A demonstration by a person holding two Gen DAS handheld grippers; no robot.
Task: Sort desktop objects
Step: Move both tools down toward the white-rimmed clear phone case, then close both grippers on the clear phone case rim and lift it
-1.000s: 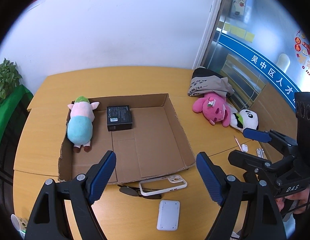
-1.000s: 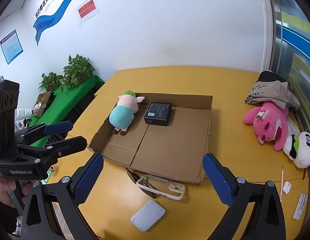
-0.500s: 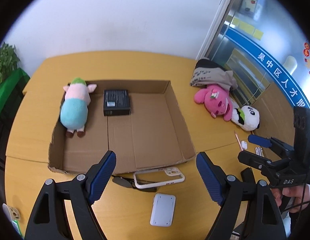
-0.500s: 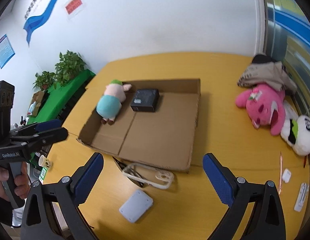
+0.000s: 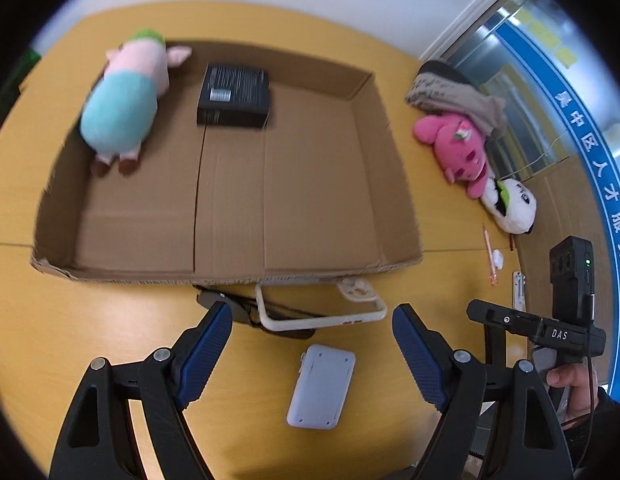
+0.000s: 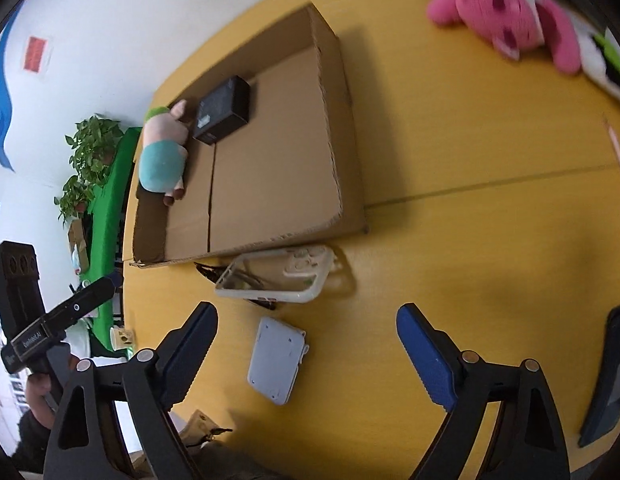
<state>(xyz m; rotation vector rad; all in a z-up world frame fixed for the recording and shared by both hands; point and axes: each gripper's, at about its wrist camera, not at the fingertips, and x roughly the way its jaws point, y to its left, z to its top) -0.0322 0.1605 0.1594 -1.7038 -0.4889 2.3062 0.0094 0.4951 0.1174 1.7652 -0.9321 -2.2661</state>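
Yellow table, phone case overlapping sunglasses, white device nearby

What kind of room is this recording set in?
Probably an office or service centre: a large wooden table, potted plants along the wall, and a glass partition with a blue Chinese-lettered band.
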